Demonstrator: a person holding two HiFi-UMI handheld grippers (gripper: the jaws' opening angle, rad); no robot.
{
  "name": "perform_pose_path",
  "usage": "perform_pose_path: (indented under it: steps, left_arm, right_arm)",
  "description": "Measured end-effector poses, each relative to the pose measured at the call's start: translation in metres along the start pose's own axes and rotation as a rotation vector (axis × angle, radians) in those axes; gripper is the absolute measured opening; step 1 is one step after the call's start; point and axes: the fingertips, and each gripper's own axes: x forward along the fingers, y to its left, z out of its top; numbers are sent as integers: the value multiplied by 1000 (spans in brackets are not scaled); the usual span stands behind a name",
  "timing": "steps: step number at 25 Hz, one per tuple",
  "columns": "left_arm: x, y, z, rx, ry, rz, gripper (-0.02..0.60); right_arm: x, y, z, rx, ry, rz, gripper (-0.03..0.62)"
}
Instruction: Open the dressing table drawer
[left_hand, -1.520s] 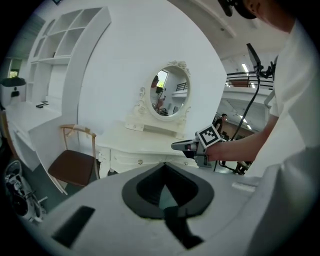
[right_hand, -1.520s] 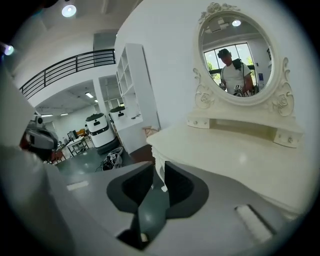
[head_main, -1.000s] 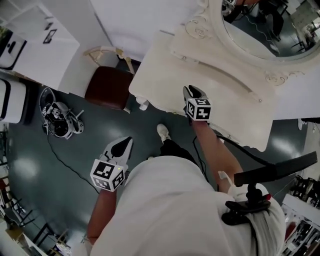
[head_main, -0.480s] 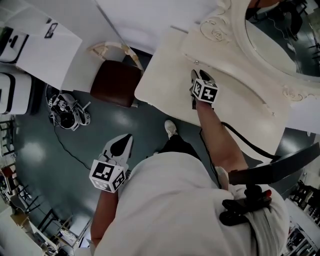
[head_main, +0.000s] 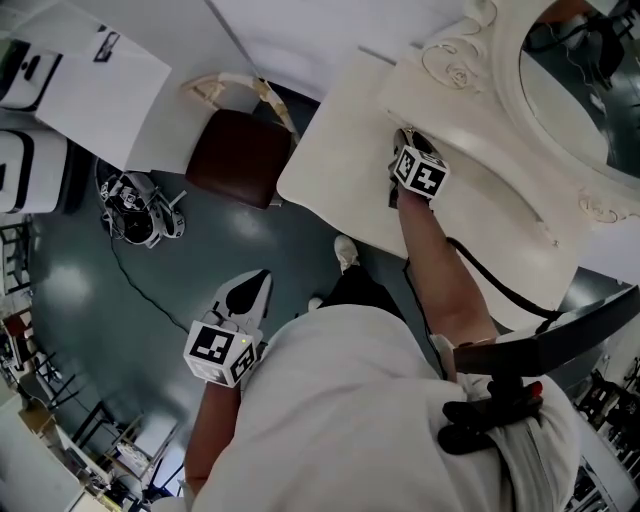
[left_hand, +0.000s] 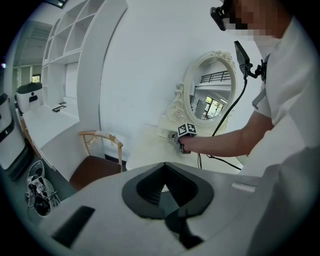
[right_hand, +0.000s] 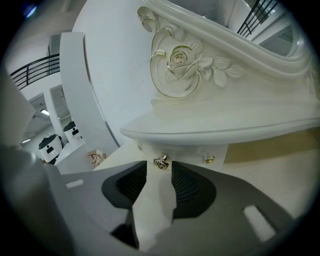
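Jaws of right hand-held gripper have just been opening; drawer knob stands free between them. Left hand-held gripper is closed, empty.

dressing table cream (carving gilt-edged) | knob gold | chair seat dark brown
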Motion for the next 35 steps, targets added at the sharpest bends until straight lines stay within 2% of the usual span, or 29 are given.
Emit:
perform_pose_path:
  steps: [3,5,35]
  left_arm:
    - [1,2,0,-7,1,4,2]
    - [1,3,0,-11,2,7,2]
    - [-12,-11,-24,-24,-13,1,2]
  right_arm:
    - [1,1,4,10,-6,-17,133]
    - [0,0,6,10,-3,-37,91]
    - [-21,18,-30,-50,37,12,91]
